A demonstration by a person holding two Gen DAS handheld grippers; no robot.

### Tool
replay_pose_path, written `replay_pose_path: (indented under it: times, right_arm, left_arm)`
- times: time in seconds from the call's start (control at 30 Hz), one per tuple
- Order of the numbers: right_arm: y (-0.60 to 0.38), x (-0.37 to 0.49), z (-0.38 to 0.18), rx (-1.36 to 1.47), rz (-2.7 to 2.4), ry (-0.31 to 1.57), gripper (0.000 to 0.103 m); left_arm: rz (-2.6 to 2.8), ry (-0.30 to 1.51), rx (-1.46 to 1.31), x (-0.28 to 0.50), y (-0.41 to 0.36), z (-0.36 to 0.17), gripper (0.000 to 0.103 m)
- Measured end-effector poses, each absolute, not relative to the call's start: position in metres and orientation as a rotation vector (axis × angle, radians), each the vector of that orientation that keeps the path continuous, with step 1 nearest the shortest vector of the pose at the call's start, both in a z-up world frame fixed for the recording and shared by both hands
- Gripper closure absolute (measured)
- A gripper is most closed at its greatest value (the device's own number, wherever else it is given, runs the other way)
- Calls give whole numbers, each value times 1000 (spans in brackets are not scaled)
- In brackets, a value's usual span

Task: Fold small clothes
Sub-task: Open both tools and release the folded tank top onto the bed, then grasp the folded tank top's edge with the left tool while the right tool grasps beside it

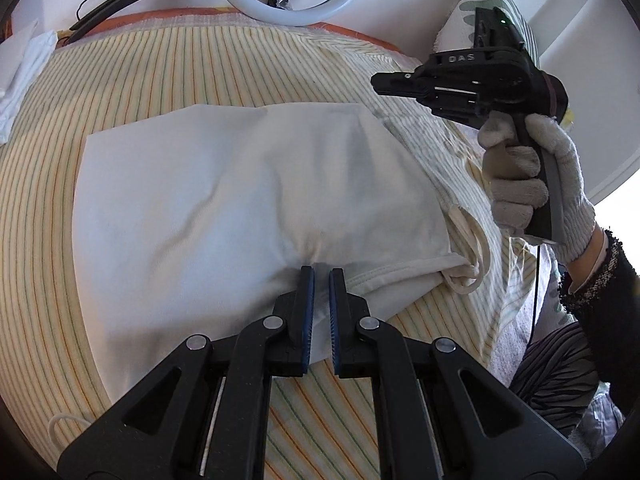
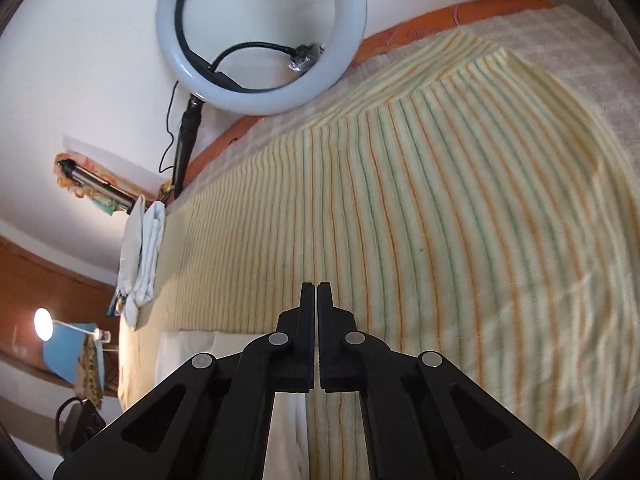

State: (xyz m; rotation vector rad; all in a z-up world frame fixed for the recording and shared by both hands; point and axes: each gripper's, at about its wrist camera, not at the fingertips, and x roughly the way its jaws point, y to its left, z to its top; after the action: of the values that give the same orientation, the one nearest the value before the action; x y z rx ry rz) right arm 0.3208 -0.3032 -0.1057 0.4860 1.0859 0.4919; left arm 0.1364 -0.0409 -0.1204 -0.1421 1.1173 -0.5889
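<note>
white garment (image 1: 224, 200) lies spread on the striped bedspread (image 1: 160, 72), seen first from the left wrist: it fills the middle of that view, its long axis running from about 9 o'clock to 3 o'clock, with a hemmed edge and a rumpled corner toward 4 o'clock. left gripper (image 1: 321, 276) sits at the cloth's near edge, toward 6 o'clock, its blue-padded fingers (image 1: 307, 304) a narrow gap apart with a pinch of fabric gathered between them; whether the pads truly bite the cloth i cannot tell. right gripper (image 1: 380, 80) hangs in the air at 2 o'clock in a gloved hand (image 1: 536, 176), off the cloth and past its far right corner. so the left one is plainly the nearer tool.

from the right wrist, the right gripper (image 2: 317, 286) has its fingers pressed together on nothing, pointing at bare bedspread (image 2: 440, 200). the garment (image 2: 188, 356) shows only as a white patch at 7 o'clock, below and left of the fingertips. a ring light (image 2: 260, 36) stands at 12 o'clock. my guess: any fold starts from the left side's near edge.
</note>
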Motion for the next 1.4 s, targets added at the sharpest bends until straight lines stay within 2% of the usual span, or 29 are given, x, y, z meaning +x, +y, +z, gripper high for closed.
replay_pose_path:
  times: [0.1, 0.13, 0.33, 0.43, 0.57, 0.7, 0.8, 0.83, 0.9, 0.93, 1.1, 1.4]
  right_arm:
    - [-300, 310, -101, 465, 547, 1105, 98]
    - [-297, 305, -100, 444, 556, 1104, 95]
    - [-260, 265, -89, 175, 579, 1032, 93]
    - [-244, 257, -91, 102, 598, 1015, 93]
    - [-245, 266, -112, 60, 499, 1081, 93]
    - [-261, 268, -115, 65, 469, 1100, 93]
    - [-269, 261, -111, 28, 436, 1096, 93]
    - [-274, 258, -108, 54, 456, 1098, 91]
    - [-285, 252, -105, 124, 501, 1105, 81]
    - [-290, 250, -102, 164, 530, 1102, 72]
    - [-307, 240, -105, 346, 625, 1129, 70]
    - [-327, 240, -130, 532, 662, 1210, 68]
  left_arm:
    - [-588, 1098, -188, 135, -28, -108, 99]
    - [-575, 1079, -204, 135, -21, -102, 99]
    - [-419, 1008, -225, 158, 17, -88, 99]
    - [-376, 1008, -256, 179, 24, -96, 99]
    - [-245, 1060, -241, 200, 36, -123, 99]
    - [-166, 1022, -169, 194, 44, -117, 99]
    - [-155, 1015, -218, 186, 61, -115, 87]
    - [-161, 1019, -251, 182, 68, -115, 80]
    - [-192, 1022, -325, 179, 79, -112, 68]
    - [-205, 1021, -353, 177, 83, -109, 64]
    - [-271, 1034, -476, 165, 95, -104, 63]
    - [-309, 1141, -762, 164, 114, -139, 63]
